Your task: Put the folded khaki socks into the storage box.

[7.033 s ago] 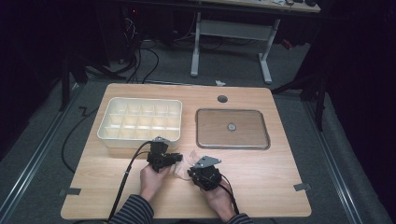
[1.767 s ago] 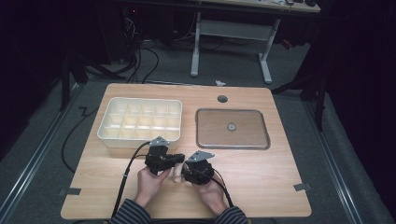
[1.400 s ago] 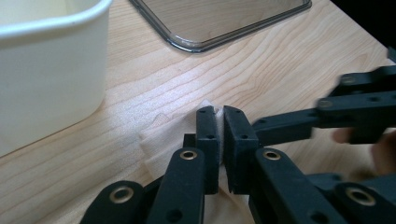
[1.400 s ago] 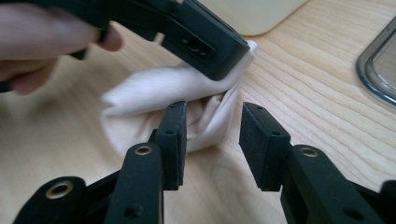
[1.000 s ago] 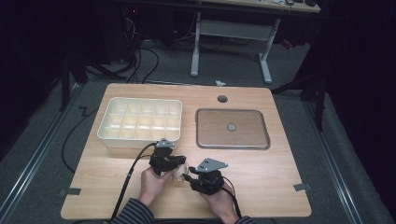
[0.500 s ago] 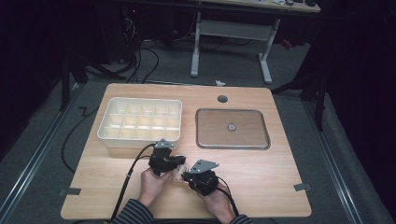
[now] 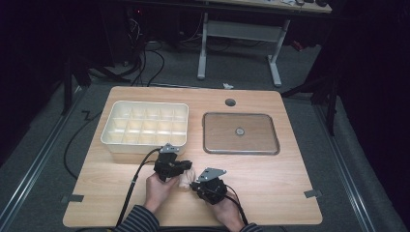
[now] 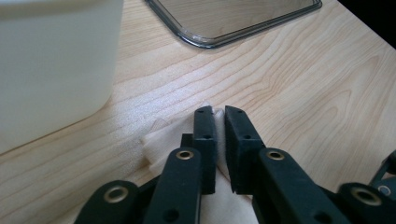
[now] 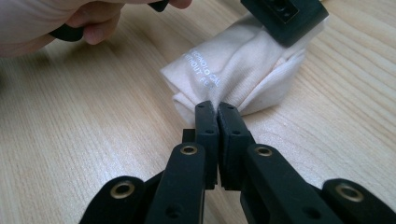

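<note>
The white divided tray [image 7: 145, 128] sat at the left of the table [image 7: 290, 174], and I take it as my landmark. Just in front of its near right corner my left gripper [image 8: 219, 112] held an edge of the folded cream cloth [image 9: 238, 70], its jaws having just eased apart a little, leaving a narrow gap with the fabric pinched in it. The cloth lay on the wood in front of the tray's near right corner, between my two hands. To the right of that, a little farther from the tray, my right gripper [image 9: 215, 108] had just closed its jaws fully on the cloth's nearer fold, pads almost meeting with a thin layer nipped at the tips. Right of the tray lay the clear flat lid [image 7: 240, 133], well apart from the cloth.
</note>
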### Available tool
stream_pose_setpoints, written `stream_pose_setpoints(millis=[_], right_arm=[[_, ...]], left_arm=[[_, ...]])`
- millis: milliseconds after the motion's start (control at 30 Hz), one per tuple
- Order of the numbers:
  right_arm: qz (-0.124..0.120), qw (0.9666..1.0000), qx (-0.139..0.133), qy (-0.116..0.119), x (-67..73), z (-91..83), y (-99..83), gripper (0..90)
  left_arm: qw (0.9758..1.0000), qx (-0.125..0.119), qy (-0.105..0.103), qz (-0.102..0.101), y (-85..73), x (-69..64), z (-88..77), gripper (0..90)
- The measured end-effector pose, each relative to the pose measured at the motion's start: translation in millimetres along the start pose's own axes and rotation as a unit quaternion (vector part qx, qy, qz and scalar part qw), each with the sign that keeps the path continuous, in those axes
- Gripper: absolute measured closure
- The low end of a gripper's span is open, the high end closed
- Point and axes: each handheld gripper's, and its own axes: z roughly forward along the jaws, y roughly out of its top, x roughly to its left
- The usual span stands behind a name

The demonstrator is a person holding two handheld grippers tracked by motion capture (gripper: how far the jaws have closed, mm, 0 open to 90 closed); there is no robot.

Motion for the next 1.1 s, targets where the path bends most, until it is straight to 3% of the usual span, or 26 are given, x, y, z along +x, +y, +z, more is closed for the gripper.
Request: stream_pose_setpoints(millis=[100,367,600,833,1100], right_arm=[[0.001,1.0000,-0.006,-0.002,0.2,-0.6,0.7,87.9],[0.002,1.0000,-0.009,0.001,-0.6,0.8,0.9,87.7],[0.008,1.0000,-0.006,-0.001,-0.2,1.0,1.2,87.6],[0.006,1.0000,-0.004,-0.003,-1.4,1.6,1.1,87.4],[0.003,1.0000,-0.002,-0.006,-2.2,4.6,0.5,87.0]], left_arm=[[1.0000,-0.006,0.002,0.004,1.0,-1.5,-5.0,74.8],[0.9985,-0.019,0.048,0.020,-4.8,-12.8,-26.3,62.6],[0.9963,-0.021,0.083,0.000,-19.4,-19.5,-37.2,51.8],[0.9964,-0.017,0.080,-0.022,-36.3,-23.9,-31.9,45.1],[0.9955,-0.020,0.091,-0.018,-43.3,-27.4,-27.0,43.7]])
